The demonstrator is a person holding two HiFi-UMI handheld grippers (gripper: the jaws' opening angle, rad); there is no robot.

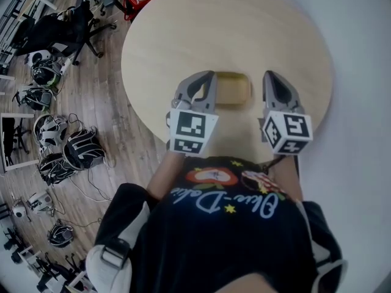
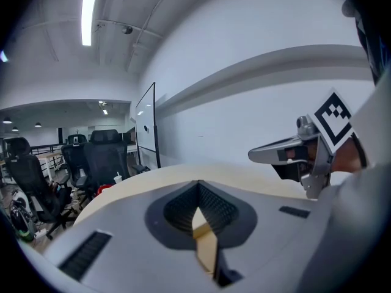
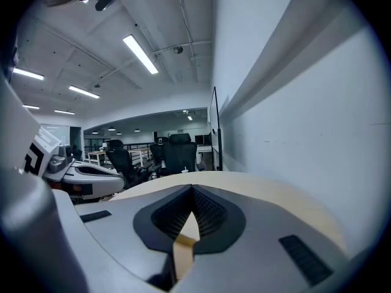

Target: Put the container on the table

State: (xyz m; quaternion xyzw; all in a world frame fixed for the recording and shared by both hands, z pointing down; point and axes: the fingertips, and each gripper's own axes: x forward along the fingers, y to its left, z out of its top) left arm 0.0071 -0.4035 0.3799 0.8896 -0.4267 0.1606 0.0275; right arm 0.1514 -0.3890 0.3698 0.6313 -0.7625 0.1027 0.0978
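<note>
From the head view, the left hand-held gripper [image 1: 209,77] hides the tan container [image 1: 235,89] at its left end. The tabletop [image 1: 183,29] is cut off at its far edge, and its near edge is hidden behind the person's shirt [image 1: 232,224].

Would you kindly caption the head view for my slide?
Left gripper and right gripper flank tan rectangular container at round wooden table.
</note>
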